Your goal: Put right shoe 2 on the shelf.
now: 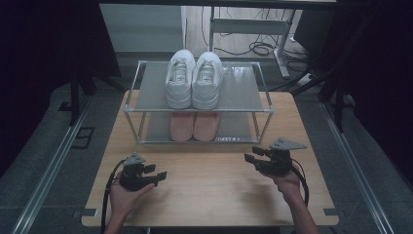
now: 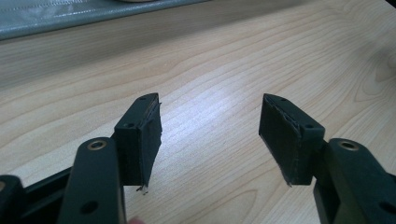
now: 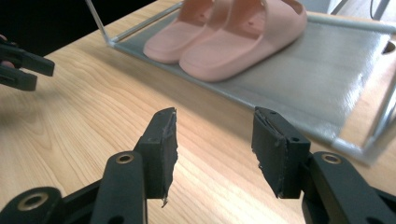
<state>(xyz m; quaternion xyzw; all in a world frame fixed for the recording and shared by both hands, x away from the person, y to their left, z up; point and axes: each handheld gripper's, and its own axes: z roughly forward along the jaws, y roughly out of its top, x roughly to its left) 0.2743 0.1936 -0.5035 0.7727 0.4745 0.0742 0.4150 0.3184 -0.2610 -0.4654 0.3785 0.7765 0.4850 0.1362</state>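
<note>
Pink slippers [image 3: 233, 32] on lower rack shelf [image 3: 303, 88], at twelve o'clock from right gripper [image 3: 215, 144], jaws apart and empty. Left gripper [image 2: 210, 140] likewise agape over bare bench [image 2: 233, 60]. Best approached low and level, under the upper shelf, onto one sole edge.

The left gripper [image 1: 157, 172] is black all over — a blocky body with two short, flat jaws and a small grey three-cornered plate on top. A black cable loops from its back past the wrist. The right gripper [image 1: 253, 153] matches it, with a larger pale grey plate and its own black cable trailing along the forearm. Seen close in the gripper views, each jaw is a matte black arm with a brass-ringed hole at the joint and small dark screw holes, ending in a rectangular pad [image 2: 150, 140] of black foam — frayed at the edges. Both forearms are bare, without sleeves.
</note>
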